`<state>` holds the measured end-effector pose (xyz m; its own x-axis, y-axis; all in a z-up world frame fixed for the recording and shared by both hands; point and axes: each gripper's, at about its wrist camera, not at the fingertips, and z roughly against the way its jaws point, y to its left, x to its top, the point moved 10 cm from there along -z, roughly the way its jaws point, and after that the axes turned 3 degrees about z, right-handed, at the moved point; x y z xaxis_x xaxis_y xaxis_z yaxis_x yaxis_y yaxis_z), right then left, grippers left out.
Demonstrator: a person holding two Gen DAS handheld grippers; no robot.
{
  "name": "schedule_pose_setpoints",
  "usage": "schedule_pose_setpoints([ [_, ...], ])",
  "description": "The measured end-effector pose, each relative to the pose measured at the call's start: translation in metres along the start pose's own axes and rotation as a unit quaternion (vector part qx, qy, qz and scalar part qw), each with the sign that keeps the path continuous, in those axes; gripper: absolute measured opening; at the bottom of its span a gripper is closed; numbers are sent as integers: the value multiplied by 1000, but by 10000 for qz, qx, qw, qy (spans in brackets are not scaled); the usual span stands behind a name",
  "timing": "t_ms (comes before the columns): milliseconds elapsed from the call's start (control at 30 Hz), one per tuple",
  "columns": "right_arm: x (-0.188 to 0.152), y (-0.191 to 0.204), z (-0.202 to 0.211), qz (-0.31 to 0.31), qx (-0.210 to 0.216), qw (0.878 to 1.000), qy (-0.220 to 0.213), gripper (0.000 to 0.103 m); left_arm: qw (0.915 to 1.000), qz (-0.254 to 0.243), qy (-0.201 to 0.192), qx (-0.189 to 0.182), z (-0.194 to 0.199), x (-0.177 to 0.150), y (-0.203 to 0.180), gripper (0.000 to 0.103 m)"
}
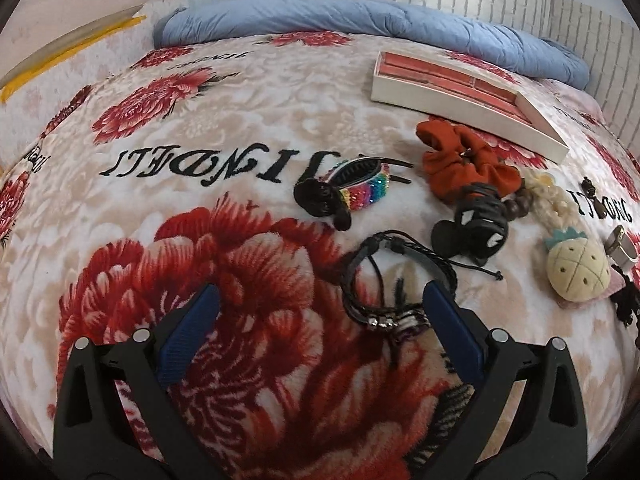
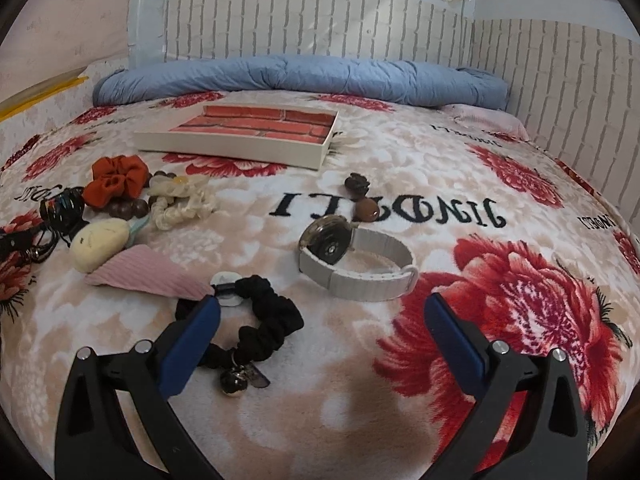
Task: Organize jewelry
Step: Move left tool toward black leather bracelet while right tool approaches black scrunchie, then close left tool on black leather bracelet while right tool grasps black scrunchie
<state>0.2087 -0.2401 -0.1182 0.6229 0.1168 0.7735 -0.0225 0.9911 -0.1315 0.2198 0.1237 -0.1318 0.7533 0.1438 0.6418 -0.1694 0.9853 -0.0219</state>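
Both grippers spread wide over jewelry strewn on a floral blanket [image 2: 400, 152].

Left gripper [image 1: 320, 304] and right gripper [image 2: 324, 312] hold nothing; tray [image 2: 224, 144] lies beyond the white-strapped watch [image 2: 360, 264], near the blue quilt [image 2: 300, 76].

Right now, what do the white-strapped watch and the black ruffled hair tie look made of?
White-strapped watch: metallic-looking case with a shiny rim; the matte ribbed strap could be fabric or leather. Black ruffled hair tie: soft gathered cloth, with a glossy dark bell-like charm.

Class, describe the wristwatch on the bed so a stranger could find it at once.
Start at the shallow white tray with the brick-pattern lining on the floral blanket. Nearer the camera, past two brown beads, lies the watch. It alone has a round metal case and a pale looped strap.
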Motion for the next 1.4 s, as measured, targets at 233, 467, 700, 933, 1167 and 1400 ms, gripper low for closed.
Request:
schedule_pose_setpoints([
  [233, -7, -2, -14, -105, 82, 9995, 296, 94, 9996, -238, 84, 127, -14, 5, -1, 97],
  [467, -12, 2, -23, -101, 192, 9985, 504, 82, 9993, -237, 304, 6, -27, 4, -3, 92],
  [700, -12, 7, -23, -45, 331, 9982, 493, 63, 9992, -303, 257, -57, -27, 5, -7, 70],
  [933, -11, 15, -21, 84, 465, 9978, 460, 39, 9990, -411, 160, -75, -22, 4, -11, 52],
  [1167, -10, 20, -17, 154, 589, 9974, 390, 22, 9991, -357, 148, -163, -20, 5, -11, 34],
  [1400, -9, 16, -16, -17, 672, 9971, 344, 14, 9993, -325, 95, -126, -19, 5, -10, 20],
])
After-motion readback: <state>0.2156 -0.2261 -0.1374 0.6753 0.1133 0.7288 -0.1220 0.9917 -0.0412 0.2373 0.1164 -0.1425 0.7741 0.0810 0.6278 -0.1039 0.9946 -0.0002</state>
